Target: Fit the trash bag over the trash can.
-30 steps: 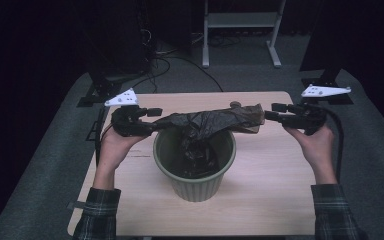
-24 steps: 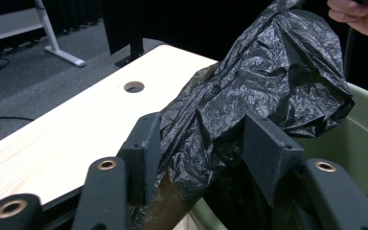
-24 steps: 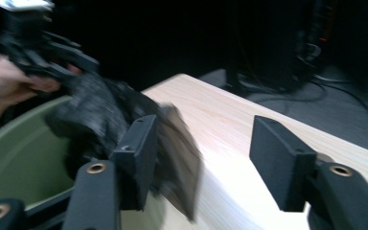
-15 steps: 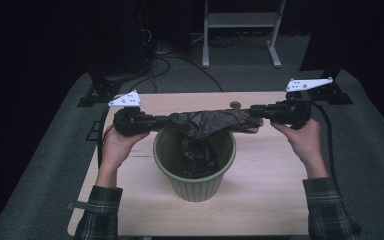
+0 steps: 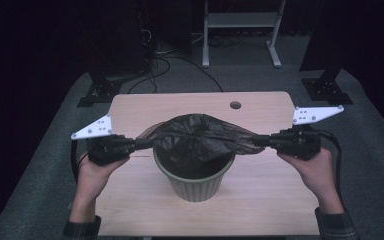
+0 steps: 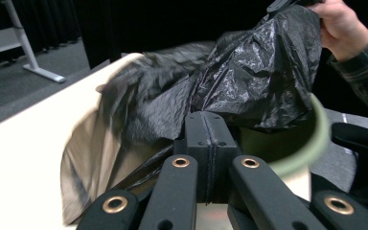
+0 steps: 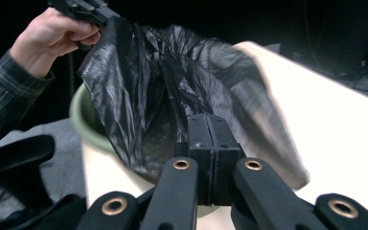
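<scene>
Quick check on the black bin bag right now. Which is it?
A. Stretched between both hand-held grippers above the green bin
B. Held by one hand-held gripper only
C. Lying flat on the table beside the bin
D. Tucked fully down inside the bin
A: the black bin bag spans from the left hand-held gripper to the right hand-held gripper, each shut on an edge of it, above the green bin.

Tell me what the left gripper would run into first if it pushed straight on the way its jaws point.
Likely the black bag that the left gripper is already shut on, bunched ahead over the green bin; past it, probably the right gripper.
</scene>
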A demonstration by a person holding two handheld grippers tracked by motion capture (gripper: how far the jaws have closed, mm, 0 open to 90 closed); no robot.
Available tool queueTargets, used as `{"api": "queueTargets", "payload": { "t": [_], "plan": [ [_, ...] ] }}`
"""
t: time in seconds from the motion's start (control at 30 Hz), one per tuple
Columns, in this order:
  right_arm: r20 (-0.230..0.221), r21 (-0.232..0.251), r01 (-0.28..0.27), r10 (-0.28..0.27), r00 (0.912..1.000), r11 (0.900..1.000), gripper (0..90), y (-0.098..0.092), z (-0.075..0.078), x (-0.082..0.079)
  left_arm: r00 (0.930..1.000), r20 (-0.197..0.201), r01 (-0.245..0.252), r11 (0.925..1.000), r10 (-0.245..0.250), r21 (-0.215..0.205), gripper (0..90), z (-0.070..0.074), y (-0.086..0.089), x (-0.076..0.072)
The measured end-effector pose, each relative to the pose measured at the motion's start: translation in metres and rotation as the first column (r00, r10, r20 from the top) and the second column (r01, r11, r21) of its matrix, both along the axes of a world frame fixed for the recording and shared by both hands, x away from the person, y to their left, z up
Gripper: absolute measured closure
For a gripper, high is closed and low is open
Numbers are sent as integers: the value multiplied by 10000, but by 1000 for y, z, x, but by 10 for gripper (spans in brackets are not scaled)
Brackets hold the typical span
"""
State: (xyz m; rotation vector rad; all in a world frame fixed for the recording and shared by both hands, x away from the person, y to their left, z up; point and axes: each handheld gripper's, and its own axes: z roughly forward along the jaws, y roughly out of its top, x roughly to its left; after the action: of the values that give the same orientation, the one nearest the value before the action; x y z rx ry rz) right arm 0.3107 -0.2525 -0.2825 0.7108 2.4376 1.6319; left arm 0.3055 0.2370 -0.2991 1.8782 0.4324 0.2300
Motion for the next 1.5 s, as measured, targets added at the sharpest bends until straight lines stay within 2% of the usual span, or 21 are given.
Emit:
{"api": "queueTargets", "payload": {
  "t": [0.1, 0.2, 0.4, 0.5, 0.67, 0.73, 0.93, 1.1, 1.13, 1.17, 1.2, 1.23, 1.27, 1.4, 1.5],
  "plan": [
    [-99, -282, -71, 69, 9999, 9996, 894, 4, -8, -15, 10000, 11, 24, 9994, -24, -358, 900, -11, 8, -18],
    [-322, -445, -178, 164, 9993, 9989, 894, 5, -21, -28, 10000, -74, -5, 9989, 1, -470, 899, -22, 15, -31],
    [-814, -609, -576, 526, 9953, 9965, 894, 10, -45, -40, 9984, -470, 293, 9989, -310, -368, 900, -43, 18, -50],
    [-933, -779, -664, 590, 9939, 9947, 895, 13, -54, -46, 9975, -654, 256, 9997, -259, -52, 900, -50, 19, -55],
    [-1383, -1076, -715, 563, 9888, 9916, 895, 16, -71, -45, 9951, -986, 97, 9998, -80, 168, 900, -64, 24, -52],
    [-1404, -1191, -698, 528, 9887, 9904, 896, 19, -77, -44, 9944, -1059, 29, 9996, -1, 266, 900, -70, 22, -49],
    [-1575, -1542, -748, 503, 9862, 9852, 897, 29, -88, -38, 9906, -1349, 355, 9958, -239, 844, 900, -81, 8, -41],
    [-1542, -1963, -719, 417, 9872, 9779, 897, 35, -94, -38, 9889, -1463, 479, 9872, -255, 1520, 900, -87, -5, -36],
    [-1551, -2031, -690, 375, 9872, 9767, 897, 35, -94, -37, 9891, -1460, 423, 9840, -168, 1731, 900, -88, -7, -35],
    [-1495, -2161, -625, 302, 9883, 9744, 897, 35, -95, -37, 9901, -1402, 234, 9763, 72, 2153, 900, -89, -8, -34],
    [-1456, -2473, -435, 73, 9893, 9680, 898, 35, -96, -36, 9891, -1458, 130, 9718, 222, 2356, 900, -92, -9, -32],
    [-1511, -2680, -314, -98, 9885, 9629, 897, 34, -98, -34, 9866, -1623, 189, 9727, 194, 2312, 900, -96, -8, -30],
    [-1642, -2647, -354, -89, 9864, 9637, 898, 33, -101, -32, 9851, -1705, 184, 9749, 203, 2221, 900, -99, -7, -28],
    [-1901, -2531, -283, -210, 9815, 9670, 897, 28, -112, -27, 9805, -1916, -16, 9754, 449, 2204, 900, -110, -3, -22],
    [-1951, -2653, -203, -331, 9802, 9640, 897, 27, -116, -25, 9785, -1978, -109, 9723, 585, 2335, 900, -115, -2, -19]
  ]
}}
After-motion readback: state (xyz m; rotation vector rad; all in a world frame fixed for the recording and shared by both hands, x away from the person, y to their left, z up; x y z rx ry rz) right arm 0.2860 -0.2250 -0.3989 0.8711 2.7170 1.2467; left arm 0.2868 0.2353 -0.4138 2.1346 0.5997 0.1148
